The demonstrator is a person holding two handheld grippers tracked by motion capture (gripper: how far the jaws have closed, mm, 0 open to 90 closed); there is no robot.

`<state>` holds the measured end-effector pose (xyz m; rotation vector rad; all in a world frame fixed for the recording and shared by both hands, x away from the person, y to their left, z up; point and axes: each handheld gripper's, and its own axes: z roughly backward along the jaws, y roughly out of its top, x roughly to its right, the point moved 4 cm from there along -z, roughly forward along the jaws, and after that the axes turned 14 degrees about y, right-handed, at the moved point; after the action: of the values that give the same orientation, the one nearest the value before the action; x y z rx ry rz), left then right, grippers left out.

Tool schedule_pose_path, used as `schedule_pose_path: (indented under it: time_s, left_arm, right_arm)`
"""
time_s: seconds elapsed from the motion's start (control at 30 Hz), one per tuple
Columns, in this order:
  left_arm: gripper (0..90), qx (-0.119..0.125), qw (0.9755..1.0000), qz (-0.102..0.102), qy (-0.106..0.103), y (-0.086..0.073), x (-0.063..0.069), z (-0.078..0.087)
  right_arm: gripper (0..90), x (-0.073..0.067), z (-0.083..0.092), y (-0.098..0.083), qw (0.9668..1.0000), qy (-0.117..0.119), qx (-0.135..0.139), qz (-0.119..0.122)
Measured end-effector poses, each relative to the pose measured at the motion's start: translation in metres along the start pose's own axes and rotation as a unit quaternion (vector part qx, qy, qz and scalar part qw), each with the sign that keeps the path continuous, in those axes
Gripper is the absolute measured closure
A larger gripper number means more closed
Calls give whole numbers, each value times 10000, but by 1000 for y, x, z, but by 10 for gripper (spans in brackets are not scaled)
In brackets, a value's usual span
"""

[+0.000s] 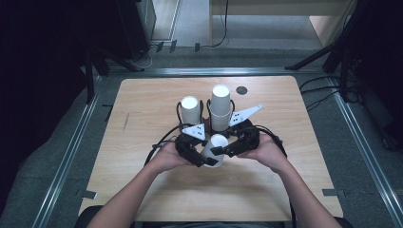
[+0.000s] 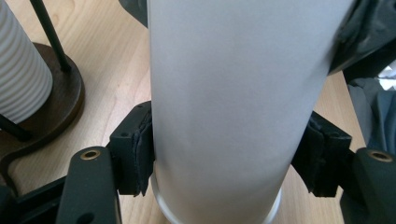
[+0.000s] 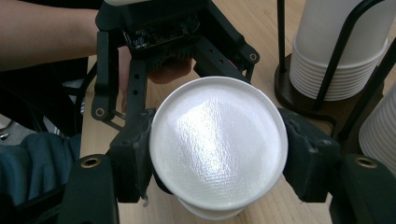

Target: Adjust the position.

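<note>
White paper cup [image 1: 213, 148] near desk [image 1: 142, 190] middle, before two holder stacks | right tongs [image 3: 218, 149] pinching its base, left tongs [image 2: 229, 154] clamping its wall | progress: cup not yet stacked or separated.

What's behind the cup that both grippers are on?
Behind the cup stand two stacks of white cups in a dark wire holder. The holder's base is mostly covered by the grippers.
</note>
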<state>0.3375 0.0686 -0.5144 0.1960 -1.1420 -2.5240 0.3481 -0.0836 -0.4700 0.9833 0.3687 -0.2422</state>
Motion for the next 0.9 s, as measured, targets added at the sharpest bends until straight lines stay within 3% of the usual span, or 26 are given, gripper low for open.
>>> schedule_pose_path:
  time_s: [0.17, 0.3, 0.33, 0.53, 0.73, 0.8, 0.83, 0.9]
  left_arm:
    - [324, -209, 9998, -12, -40, -1, -4, 5]
    - [323, -294, 9995, 74, -27, -3, -8, 10]
    - [323, -283, 9996, 83, 13, -3, -9, 12]
    - [324, -564, 9981, -138, 183, 2, -16, 24]
    - [323, -947, 9946, -340, 271, 7, -21, 28]
    - [323, -1083, 9926, -451, 311, 9, -21, 26]
    - [322, -1213, 9903, -566, 385, 10, -21, 25]
    - [323, -1286, 9891, -597, 401, 11, -20, 24]
  right_arm:
    - [289, 0, 3, -1, 9997, -117, -114, 153]
    - [262, 0, 7, -7, 9988, -125, -434, 174]
    - [262, 0, 7, -12, 9976, -166, -638, 188]
    - [263, 4, 4, -20, 9959, -239, -845, 206]
    - [263, 7, -1, -25, 9937, -357, -1030, 256]
    - [266, 8, -3, -27, 9933, -401, -1040, 303]
    - [267, 7, -3, -27, 9933, -394, -1048, 282]
    - [268, 7, -4, -27, 9932, -402, -1043, 316]
